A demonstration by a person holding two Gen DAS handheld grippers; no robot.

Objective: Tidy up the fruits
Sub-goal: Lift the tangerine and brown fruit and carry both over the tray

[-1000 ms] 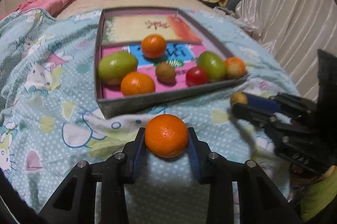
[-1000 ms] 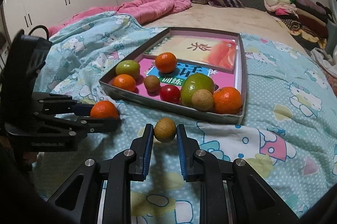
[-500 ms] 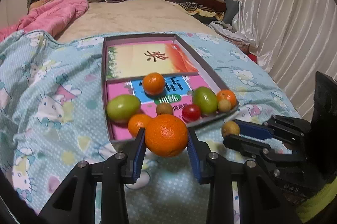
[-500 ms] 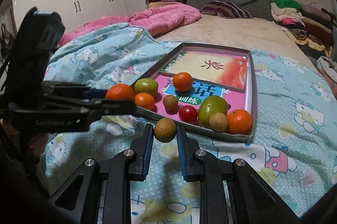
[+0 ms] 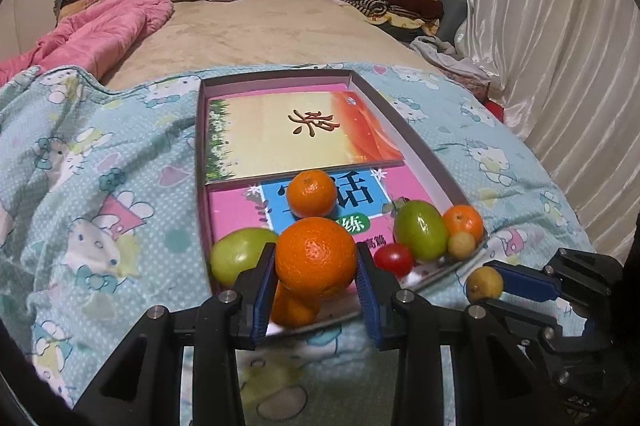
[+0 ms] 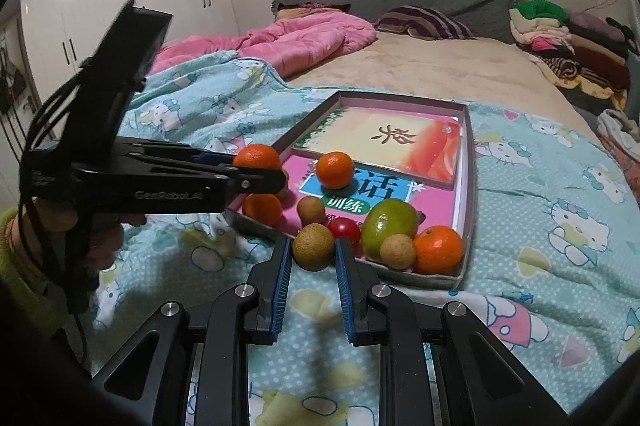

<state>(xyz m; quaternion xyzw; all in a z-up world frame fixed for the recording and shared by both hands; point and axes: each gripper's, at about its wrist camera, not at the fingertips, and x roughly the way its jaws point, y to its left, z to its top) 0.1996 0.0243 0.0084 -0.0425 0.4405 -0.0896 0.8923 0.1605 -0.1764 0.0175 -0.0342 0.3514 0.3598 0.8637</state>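
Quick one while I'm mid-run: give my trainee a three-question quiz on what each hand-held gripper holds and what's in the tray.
1. True or false: the left hand-held gripper holds an orange.
2. What does the right hand-held gripper hold? A) a cherry tomato B) a small brown fruit C) nothing
3. Fill in: the red fruit lying in the tray is a cherry ____.

Key: 1 true; 2 B; 3 tomato.

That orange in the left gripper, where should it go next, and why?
Probably a little forward and down, into the tray. The left gripper holds the orange over the tray's near edge, and bare pink floor shows just ahead between the other fruits.
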